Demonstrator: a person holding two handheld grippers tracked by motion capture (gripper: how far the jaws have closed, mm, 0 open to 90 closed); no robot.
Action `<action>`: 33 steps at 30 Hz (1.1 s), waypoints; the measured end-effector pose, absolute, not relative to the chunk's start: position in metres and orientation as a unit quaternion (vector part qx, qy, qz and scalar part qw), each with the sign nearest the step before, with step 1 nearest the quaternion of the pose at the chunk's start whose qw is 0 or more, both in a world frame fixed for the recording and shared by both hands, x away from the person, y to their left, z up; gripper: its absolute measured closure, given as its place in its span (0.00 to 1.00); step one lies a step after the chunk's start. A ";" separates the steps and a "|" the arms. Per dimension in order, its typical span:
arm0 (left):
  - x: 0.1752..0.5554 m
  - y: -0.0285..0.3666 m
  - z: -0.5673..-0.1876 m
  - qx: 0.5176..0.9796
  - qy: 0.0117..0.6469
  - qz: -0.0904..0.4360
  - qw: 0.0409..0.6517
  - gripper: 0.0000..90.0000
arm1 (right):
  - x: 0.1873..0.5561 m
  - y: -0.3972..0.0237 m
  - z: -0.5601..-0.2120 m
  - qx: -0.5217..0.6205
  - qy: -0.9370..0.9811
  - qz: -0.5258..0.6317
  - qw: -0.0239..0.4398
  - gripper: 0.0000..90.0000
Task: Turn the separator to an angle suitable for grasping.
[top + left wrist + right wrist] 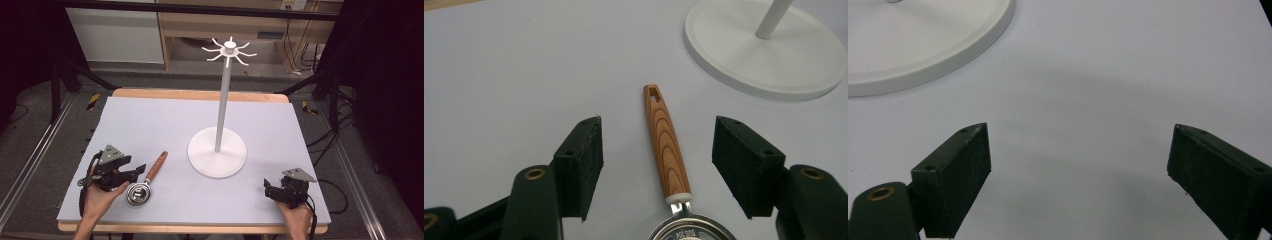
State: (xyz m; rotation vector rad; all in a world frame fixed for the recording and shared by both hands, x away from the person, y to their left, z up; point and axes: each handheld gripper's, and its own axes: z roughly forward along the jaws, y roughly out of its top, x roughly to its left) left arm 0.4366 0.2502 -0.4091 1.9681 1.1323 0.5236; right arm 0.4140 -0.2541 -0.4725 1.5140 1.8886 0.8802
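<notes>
Lying on the grey mat of the desk [165, 120], the small strainer [145, 182] was cut off at the bottom edge of the left gripper view, where just the top arc of its metal bowl showed, with stamped lettering too small to read. Its handle [666, 147] was wooden, with a strong ringed grain, a white collar where it met the metal and a notched hanging hole at the far tip. In the high view the shiny round bowl sat near the front left of the mat, the handle angling away toward the white stand [218, 150], whose round base lay near but apart from it. The left hand-held gripper [131, 174] had its jaws spread on either side of the handle without touching it. The right hand-held gripper [268, 189] rested near the front right, its jaws wide apart over bare mat.
</notes>
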 end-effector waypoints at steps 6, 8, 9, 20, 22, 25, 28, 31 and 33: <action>0.438 0.246 -0.403 0.779 0.440 0.206 0.396 0.42 | 0.414 -0.254 -0.471 0.563 0.704 0.331 0.280 0.12; 0.439 0.245 -0.402 0.781 0.439 0.204 0.395 0.43 | 0.413 -0.253 -0.471 0.565 0.703 0.330 0.279 0.12; 0.440 0.244 -0.401 0.782 0.438 0.204 0.394 0.43 | 0.414 -0.253 -0.471 0.564 0.703 0.330 0.279 0.12; 0.452 0.230 -0.398 0.803 0.428 0.193 0.366 0.44 | 0.413 -0.252 -0.470 0.562 0.705 0.329 0.281 0.12; 0.454 0.226 -0.399 0.807 0.427 0.190 0.361 0.45 | 0.413 -0.252 -0.470 0.562 0.705 0.329 0.281 0.12; 0.456 0.222 -0.401 0.811 0.423 0.188 0.357 0.46 | 0.414 -0.252 -0.470 0.561 0.706 0.329 0.280 0.12; 0.459 0.218 -0.403 0.816 0.421 0.185 0.352 0.47 | 0.414 -0.251 -0.470 0.562 0.706 0.328 0.278 0.12; 0.461 0.215 -0.405 0.819 0.420 0.179 0.346 0.49 | 0.414 -0.251 -0.471 0.562 0.707 0.328 0.278 0.12; 0.462 0.213 -0.406 0.822 0.419 0.178 0.342 0.50 | 0.414 -0.251 -0.471 0.562 0.707 0.327 0.278 0.12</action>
